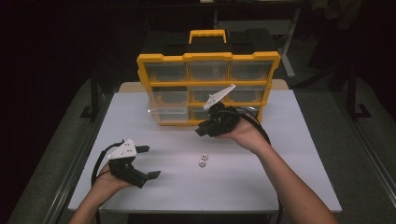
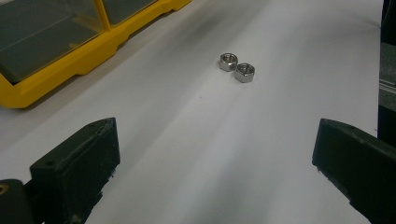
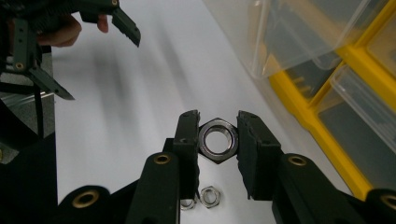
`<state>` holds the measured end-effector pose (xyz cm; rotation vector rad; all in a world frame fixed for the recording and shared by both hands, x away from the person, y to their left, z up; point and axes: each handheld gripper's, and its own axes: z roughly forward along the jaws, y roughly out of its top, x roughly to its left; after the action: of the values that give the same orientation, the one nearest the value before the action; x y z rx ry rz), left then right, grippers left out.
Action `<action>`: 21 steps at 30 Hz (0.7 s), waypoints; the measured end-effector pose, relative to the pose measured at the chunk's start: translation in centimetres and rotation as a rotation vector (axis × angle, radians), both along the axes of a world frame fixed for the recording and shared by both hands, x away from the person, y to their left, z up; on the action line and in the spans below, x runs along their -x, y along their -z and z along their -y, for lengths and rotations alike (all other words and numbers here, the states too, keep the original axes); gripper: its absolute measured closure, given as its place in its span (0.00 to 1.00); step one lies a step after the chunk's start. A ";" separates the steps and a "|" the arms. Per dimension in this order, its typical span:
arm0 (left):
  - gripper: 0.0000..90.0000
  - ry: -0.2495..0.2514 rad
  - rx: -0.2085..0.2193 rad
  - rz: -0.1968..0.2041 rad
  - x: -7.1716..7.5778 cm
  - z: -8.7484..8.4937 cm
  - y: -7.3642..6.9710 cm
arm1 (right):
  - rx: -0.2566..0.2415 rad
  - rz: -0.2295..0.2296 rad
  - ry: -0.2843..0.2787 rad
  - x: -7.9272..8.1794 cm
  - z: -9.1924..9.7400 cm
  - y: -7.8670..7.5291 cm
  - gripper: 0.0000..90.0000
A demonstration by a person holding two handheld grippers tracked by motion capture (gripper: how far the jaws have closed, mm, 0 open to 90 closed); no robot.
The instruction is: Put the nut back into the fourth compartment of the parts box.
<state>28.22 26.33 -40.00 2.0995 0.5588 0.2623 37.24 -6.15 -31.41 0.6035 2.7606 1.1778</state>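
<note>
Nearby, yellow organizer [image 1: 208, 59], one clear drawer [image 1: 169, 113] pulled out.

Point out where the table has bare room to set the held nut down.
Bare table lies right of the two loose nuts, and between them and the left gripper. Crowded by the organizer, where the right gripper grips the large nut.

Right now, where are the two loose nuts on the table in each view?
High view: two loose nuts at centre, on the near side of the yellow organizer.
Left gripper view: upper middle, right of the organizer.
Right gripper view: bottom edge, below the held big nut.
Shared landmark: the yellow organizer.
</note>
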 end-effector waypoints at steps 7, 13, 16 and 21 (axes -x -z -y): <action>0.01 0.001 -0.001 0.000 0.0 0.0 0.0 | -0.002 0.016 -0.002 -0.6 -0.4 -1.4 0.76; 0.01 0.002 -0.001 -0.001 0.0 0.0 0.0 | -0.012 0.010 0.010 -1.0 -0.8 -2.7 0.76; 0.01 0.005 -0.003 0.000 0.0 0.0 -0.1 | -0.015 0.029 0.000 -1.3 -0.9 -3.3 0.76; 0.01 0.003 0.004 0.001 0.0 0.1 0.0 | -0.020 0.043 0.003 -1.7 -1.2 -4.3 0.76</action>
<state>28.23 26.22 -40.01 2.0963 0.5551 0.2601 38.90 -4.97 -27.08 0.5766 2.7146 1.2044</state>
